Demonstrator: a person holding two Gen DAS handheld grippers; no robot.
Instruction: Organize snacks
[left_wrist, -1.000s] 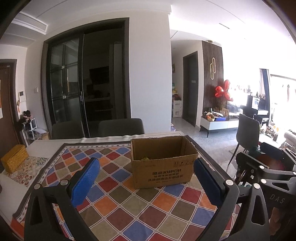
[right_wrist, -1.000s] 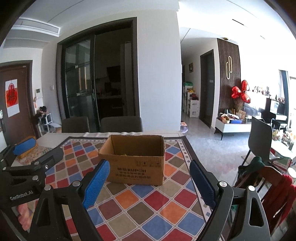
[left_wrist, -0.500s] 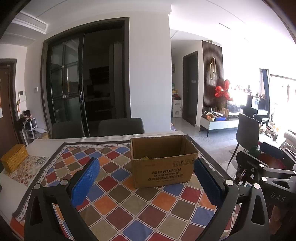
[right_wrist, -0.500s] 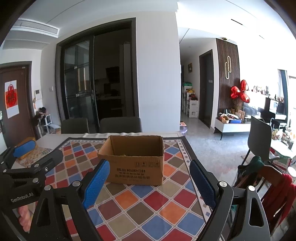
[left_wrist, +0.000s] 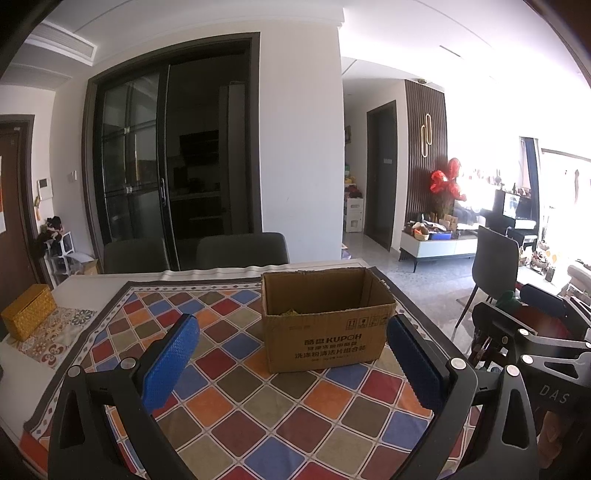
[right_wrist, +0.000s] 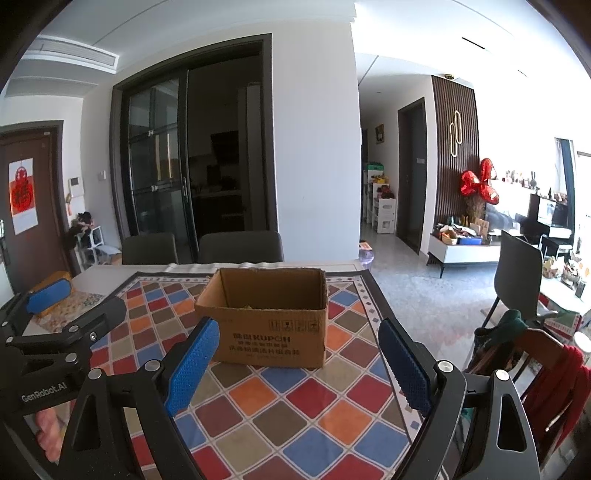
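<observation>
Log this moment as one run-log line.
left claw: open, empty | right claw: open, empty | cardboard box: open-topped, upright on checkered tablecloth

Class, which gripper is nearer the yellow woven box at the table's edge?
Left. The left gripper hovers beside the yellow woven box; the right gripper faces the cardboard box, farther off.

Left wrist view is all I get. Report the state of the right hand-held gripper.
Observer: The right hand-held gripper stands open, with nothing between its blue pads.
Operator: Say what it faces.
Observer: The open-topped cardboard box sits ahead of it on the patchwork tablecloth, apart from both pads.
Operator: Describe what is off to its right.
Observer: A red garment hangs over a wooden chair there.
</observation>
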